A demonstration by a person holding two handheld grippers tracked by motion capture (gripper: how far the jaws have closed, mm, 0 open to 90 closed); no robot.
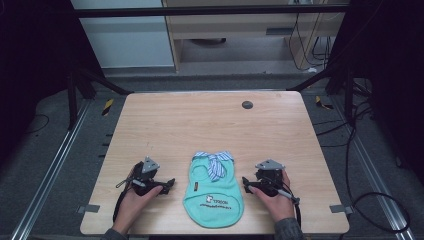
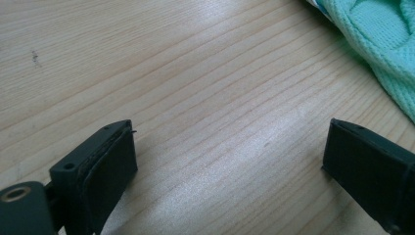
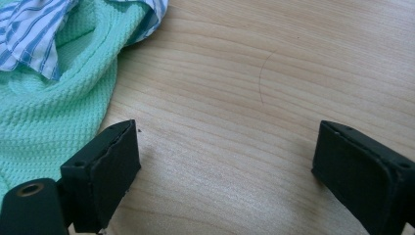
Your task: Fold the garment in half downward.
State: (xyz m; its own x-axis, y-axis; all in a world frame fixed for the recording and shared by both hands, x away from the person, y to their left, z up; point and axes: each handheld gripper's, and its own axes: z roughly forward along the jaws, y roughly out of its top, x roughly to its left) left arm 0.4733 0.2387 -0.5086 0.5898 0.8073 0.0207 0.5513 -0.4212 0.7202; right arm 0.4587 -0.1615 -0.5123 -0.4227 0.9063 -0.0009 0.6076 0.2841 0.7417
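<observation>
A small mint-green knit garment [image 1: 214, 192] with a blue-and-white striped bow [image 1: 215, 162] lies flat near the table's front edge, between my two grippers. My left gripper [image 1: 169, 185] rests on the wood just left of it, held by a hand, jaws wide open with bare table between them [image 2: 230, 156]; the garment's edge [image 2: 386, 44] shows at the upper right there. My right gripper [image 1: 246, 184] rests just right of the garment, also open and empty [image 3: 225, 156], with the green knit [image 3: 54, 112] and striped bow [image 3: 34, 29] beside its left jaw.
The light wooden table [image 1: 210, 125] has a small dark round disc [image 1: 247, 104] near its far edge. Black frame rails and cables run along both sides on the floor. Cabinets stand beyond the table.
</observation>
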